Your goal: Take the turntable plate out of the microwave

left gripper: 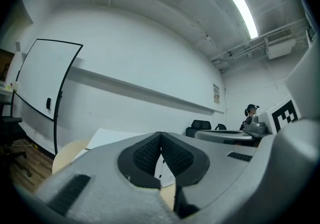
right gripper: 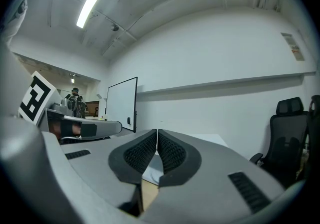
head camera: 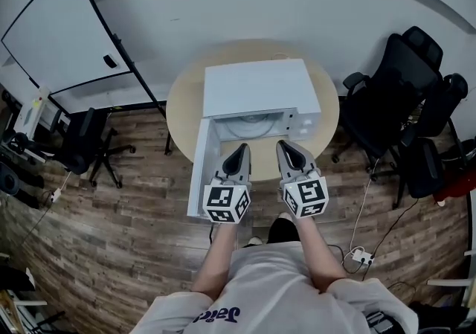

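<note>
Turntable plate (head camera: 248,126) sits inside the open microwave (head camera: 256,87); my left gripper (head camera: 239,150) and right gripper (head camera: 285,146) hover before it, jaws closed, empty.

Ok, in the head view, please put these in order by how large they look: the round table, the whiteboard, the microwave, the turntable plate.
1. round table, although the microwave covers much of it.
2. whiteboard and microwave: these look about alike, so I do not rank them.
3. turntable plate, seen only partly, inside the microwave.
</note>
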`<state>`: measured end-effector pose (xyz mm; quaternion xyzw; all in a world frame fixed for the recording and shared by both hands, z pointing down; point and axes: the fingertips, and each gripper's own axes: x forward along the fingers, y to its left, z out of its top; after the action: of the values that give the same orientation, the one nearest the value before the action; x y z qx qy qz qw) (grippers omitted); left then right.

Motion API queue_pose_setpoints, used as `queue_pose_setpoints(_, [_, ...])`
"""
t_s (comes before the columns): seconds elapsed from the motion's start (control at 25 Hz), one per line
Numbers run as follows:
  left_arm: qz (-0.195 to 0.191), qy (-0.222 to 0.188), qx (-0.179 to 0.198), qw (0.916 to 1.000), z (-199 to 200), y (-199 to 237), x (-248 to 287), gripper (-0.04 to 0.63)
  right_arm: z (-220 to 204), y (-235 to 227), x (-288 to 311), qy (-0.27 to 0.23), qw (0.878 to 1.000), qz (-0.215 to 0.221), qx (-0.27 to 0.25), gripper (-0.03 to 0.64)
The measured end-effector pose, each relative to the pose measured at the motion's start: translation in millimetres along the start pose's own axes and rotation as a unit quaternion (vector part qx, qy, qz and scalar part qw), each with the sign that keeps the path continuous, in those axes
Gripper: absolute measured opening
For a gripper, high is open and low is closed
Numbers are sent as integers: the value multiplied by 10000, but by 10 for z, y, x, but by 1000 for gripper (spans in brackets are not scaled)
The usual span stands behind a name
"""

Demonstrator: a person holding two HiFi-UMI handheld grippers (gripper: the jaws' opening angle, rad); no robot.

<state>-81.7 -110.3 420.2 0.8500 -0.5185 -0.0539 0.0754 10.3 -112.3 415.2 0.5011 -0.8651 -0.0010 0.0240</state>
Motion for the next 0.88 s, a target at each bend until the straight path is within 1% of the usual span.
queue_pose_setpoints(0.2, [83,243,-58,9997,-262,138,267,14,-214,-158,307,162,9997,90,138,18])
queue_pose_setpoints(0.32, [132,438,-304,9985,-418,250,456,14,-278,-212,539,247,9993,243,149,18])
queue_pose_setpoints(0.48, [187,571,-625,9962,-559,375,662,14,-437,-292,753,483,9978,421,138,18])
queue_pose_setpoints(0.56, [223,721,-880,9933,-717,417,749,14,-584,-342,806,665,9966,452,185,18])
queue_pose_setpoints(0.64, [302,822,-1237,9884,-883,483,825,14,-698,-379,868,819,9952,491,210,18])
queue_pose_setpoints(0.8, [427,779,-1834,9790,-1150,624,920,15,-811,-442,1019,962,9935,544,260,18])
queue_pose_setpoints(0.88, [470,791,-2185,9715,-1334,687,951,15,-861,-474,1073,1014,9929,558,279,18])
